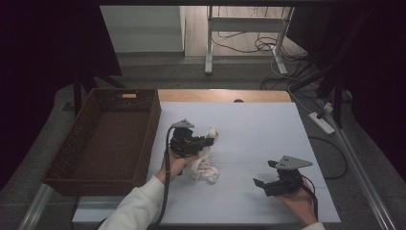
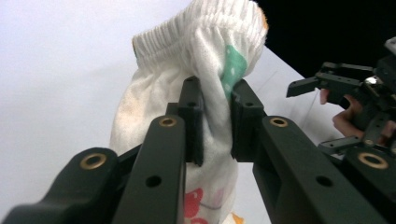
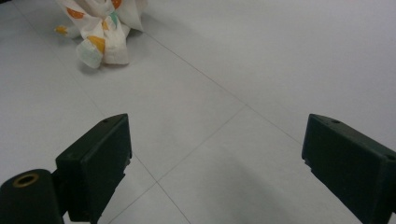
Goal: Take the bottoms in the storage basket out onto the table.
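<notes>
White patterned cloth (image 2: 205, 84), elastic cuff up, pinched between jaws of left claw (image 2: 216, 122), lifted near counter (image 1: 258, 124) centre; lower end bunched and resting on counter. Orange, green, red prints on fabric. Right claw (image 1: 264, 178) wide open, gripping nothing, low over counter at near right, well apart from cloth. Brown woven basket (image 1: 81, 134) at left, just beside counter edge. Cloth's bunched tail (image 3: 100, 28) at top left in right gripper view, far beyond spread jaws.
</notes>
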`<action>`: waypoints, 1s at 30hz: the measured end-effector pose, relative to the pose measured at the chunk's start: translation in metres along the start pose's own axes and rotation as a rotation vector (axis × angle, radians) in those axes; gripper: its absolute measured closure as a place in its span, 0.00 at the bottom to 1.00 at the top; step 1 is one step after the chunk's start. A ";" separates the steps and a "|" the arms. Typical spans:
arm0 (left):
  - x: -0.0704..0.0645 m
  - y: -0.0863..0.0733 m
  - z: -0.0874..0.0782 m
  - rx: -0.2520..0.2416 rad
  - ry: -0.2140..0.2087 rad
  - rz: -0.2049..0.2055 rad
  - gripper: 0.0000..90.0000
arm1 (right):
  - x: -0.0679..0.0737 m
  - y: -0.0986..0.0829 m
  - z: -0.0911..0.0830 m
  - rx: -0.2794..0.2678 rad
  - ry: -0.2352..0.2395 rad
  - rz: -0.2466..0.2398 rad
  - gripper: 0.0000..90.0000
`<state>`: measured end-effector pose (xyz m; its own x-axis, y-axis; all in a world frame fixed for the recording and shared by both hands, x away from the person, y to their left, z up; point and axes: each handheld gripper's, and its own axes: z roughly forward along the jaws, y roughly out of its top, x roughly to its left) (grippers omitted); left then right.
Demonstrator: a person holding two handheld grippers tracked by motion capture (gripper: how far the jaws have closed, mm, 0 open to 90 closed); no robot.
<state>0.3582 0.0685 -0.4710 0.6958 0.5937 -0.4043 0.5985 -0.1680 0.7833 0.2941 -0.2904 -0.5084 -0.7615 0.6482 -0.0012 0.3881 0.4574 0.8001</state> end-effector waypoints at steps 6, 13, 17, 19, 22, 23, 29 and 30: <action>0.007 0.001 0.007 0.008 0.024 -0.005 0.86 | 0.000 0.000 0.001 0.001 0.003 0.001 0.09; 0.015 0.005 0.018 0.015 0.054 0.000 0.86 | 0.000 0.000 0.002 0.006 0.002 0.001 0.09; 0.019 0.007 0.025 0.025 0.065 -0.006 0.86 | -0.001 0.000 0.000 0.000 -0.002 0.001 0.09; 0.021 0.008 0.028 0.025 0.070 -0.012 0.86 | -0.001 0.000 0.000 -0.002 -0.003 0.002 0.09; 0.021 0.011 0.032 0.031 0.078 -0.007 0.86 | -0.001 0.000 0.000 -0.002 -0.003 0.001 0.09; 0.021 0.012 0.033 0.033 0.078 -0.006 0.86 | -0.001 0.000 0.000 -0.001 -0.002 0.002 0.09; 0.021 0.018 0.040 0.041 0.094 0.007 0.85 | -0.001 0.000 0.000 0.003 -0.004 0.001 0.09; 0.022 0.019 0.041 0.045 0.098 0.009 0.85 | -0.001 0.000 0.000 0.000 -0.002 0.002 0.09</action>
<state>0.4013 0.0462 -0.4843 0.6602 0.6660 -0.3472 0.6113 -0.2079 0.7636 0.2950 -0.2909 -0.5089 -0.7597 0.6503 -0.0008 0.3898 0.4564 0.7998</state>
